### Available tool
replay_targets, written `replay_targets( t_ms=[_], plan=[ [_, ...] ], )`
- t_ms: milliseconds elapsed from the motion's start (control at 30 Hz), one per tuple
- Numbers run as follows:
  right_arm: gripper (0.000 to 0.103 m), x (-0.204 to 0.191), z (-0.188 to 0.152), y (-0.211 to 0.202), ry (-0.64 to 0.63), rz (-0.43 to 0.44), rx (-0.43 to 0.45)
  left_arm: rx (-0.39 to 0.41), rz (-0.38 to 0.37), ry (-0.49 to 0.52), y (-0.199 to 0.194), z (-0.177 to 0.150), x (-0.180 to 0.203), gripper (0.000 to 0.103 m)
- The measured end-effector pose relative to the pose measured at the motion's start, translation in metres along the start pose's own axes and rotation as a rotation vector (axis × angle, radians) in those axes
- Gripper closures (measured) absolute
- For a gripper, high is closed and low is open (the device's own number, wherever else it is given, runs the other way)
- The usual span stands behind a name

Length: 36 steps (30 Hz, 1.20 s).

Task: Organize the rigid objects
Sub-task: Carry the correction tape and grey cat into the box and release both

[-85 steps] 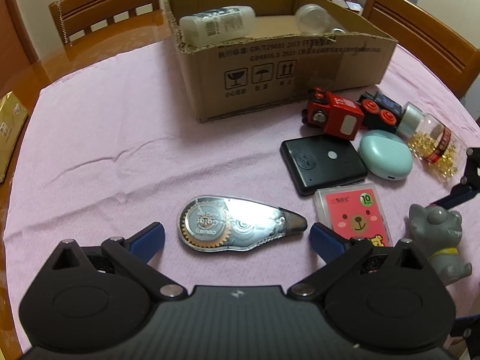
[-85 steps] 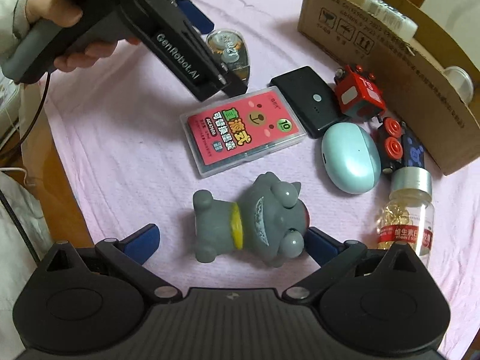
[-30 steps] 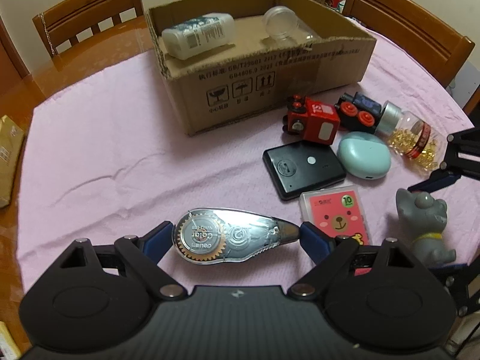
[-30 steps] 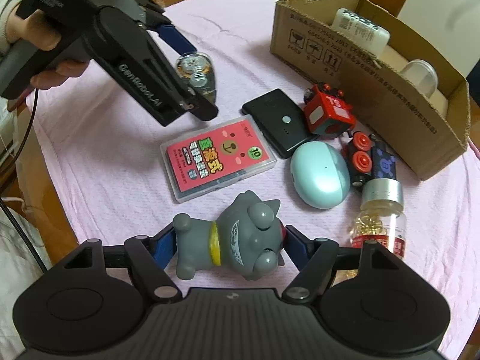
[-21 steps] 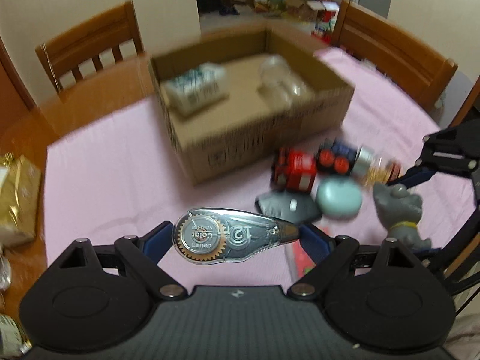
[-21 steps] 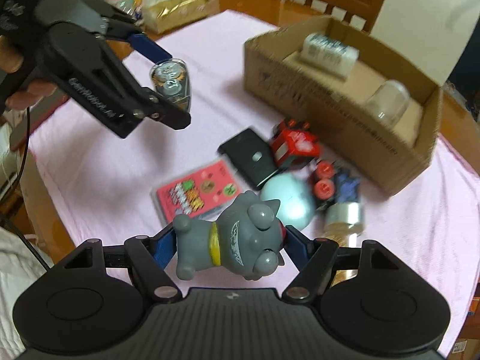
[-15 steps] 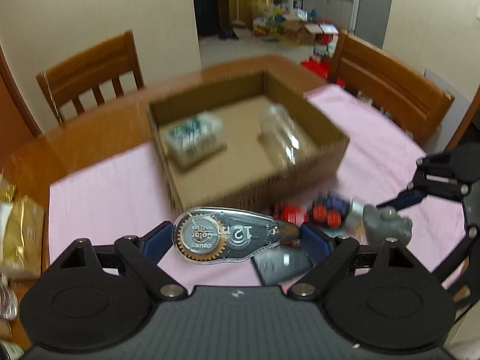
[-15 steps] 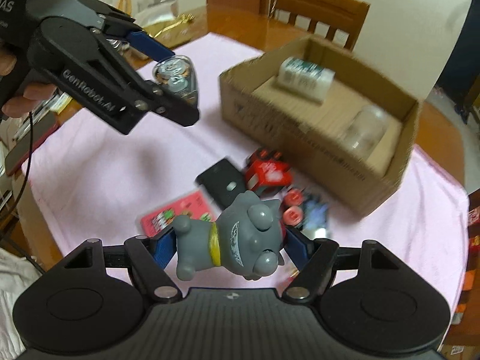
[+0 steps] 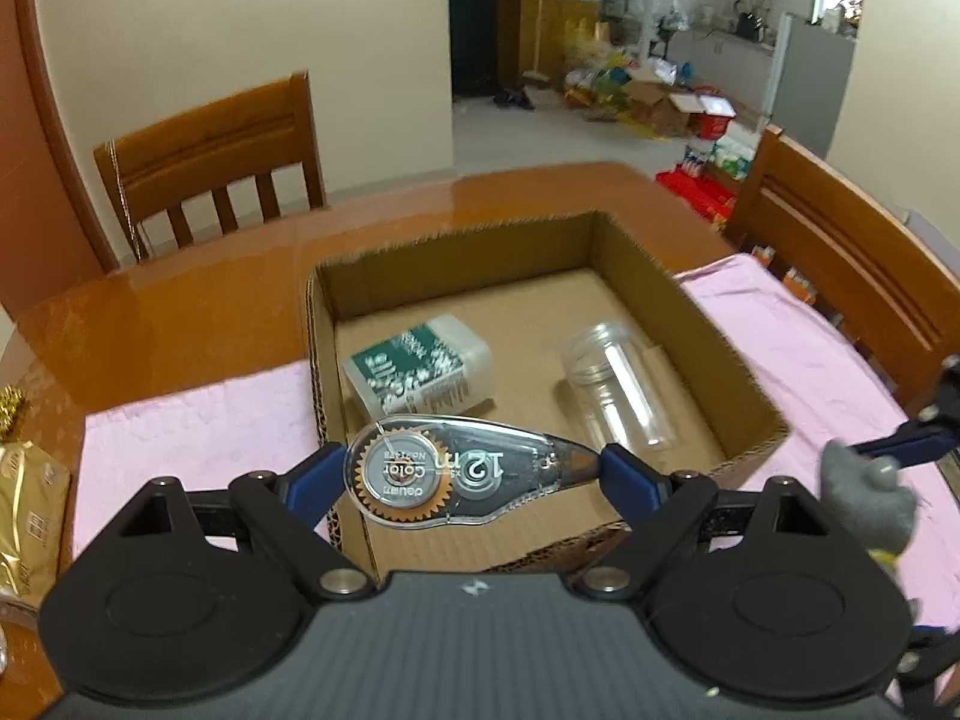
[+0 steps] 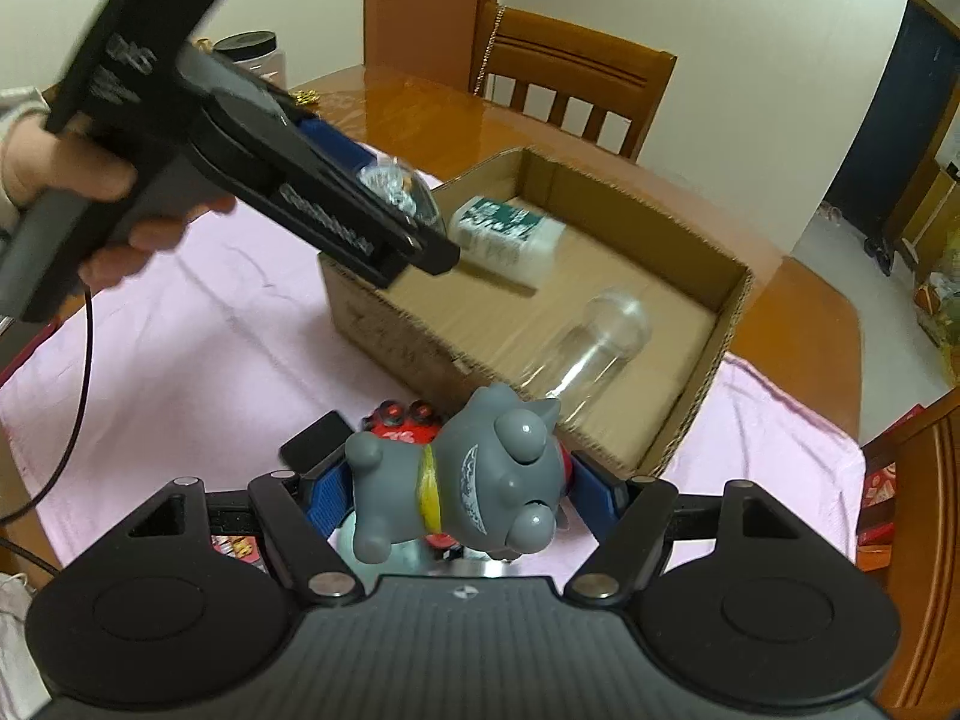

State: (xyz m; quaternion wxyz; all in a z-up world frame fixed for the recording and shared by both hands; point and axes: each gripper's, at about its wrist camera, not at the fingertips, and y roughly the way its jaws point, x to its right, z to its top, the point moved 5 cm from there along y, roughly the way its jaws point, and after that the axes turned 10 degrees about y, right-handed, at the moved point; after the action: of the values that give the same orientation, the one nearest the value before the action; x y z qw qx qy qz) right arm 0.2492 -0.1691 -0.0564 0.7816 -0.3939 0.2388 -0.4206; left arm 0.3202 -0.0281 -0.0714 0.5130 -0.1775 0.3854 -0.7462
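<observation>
My left gripper is shut on a clear correction tape dispenser, held lengthwise between its blue pads over the near wall of the open cardboard box. My right gripper is shut on a grey cat figurine with a yellow collar, held in the air short of the box. In the right wrist view the left gripper hangs over the box's left corner with the dispenser. The figurine shows at the right edge of the left wrist view.
Inside the box lie a white bottle with a green label and a clear plastic jar. Below the figurine a black device and a red toy rest on the pink cloth. Wooden chairs stand around the table.
Both grippers have risen off the cloth with their objects and moved toward the box. The dispenser now hangs over the box's near wall; the loose items have dropped out of the left view.
</observation>
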Motion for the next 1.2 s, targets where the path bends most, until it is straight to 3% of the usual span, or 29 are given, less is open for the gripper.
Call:
replay_targets(
  t_ms=[200,467,633,767,967,1200],
  plan=[
    [0.025,0.008,0.008,0.005,-0.003,-0.001,-0.004,-0.043,0.016,-0.011,0.023,-0.010,-0.001,0.013],
    [0.025,0.021,0.014,0.014,0.027,-0.002,-0.012,-0.013,0.071,-0.062,0.032,-0.009,-0.009,0.009],
    [0.025,0.027,0.018,0.019,0.040,-0.006,-0.021,0.010,0.062,-0.095,0.011,-0.011,-0.015,0.009],
    [0.025,0.035,0.033,0.017,0.060,0.005,0.004,0.055,0.086,-0.096,-0.015,-0.018,-0.019,0.002],
    [0.025,0.054,0.072,0.030,0.097,0.012,0.046,0.074,0.113,-0.136,-0.044,-0.040,-0.025,0.002],
    [0.025,0.084,0.119,0.074,0.165,-0.004,0.048,0.036,0.161,-0.221,-0.059,-0.069,-0.040,0.002]
  ],
)
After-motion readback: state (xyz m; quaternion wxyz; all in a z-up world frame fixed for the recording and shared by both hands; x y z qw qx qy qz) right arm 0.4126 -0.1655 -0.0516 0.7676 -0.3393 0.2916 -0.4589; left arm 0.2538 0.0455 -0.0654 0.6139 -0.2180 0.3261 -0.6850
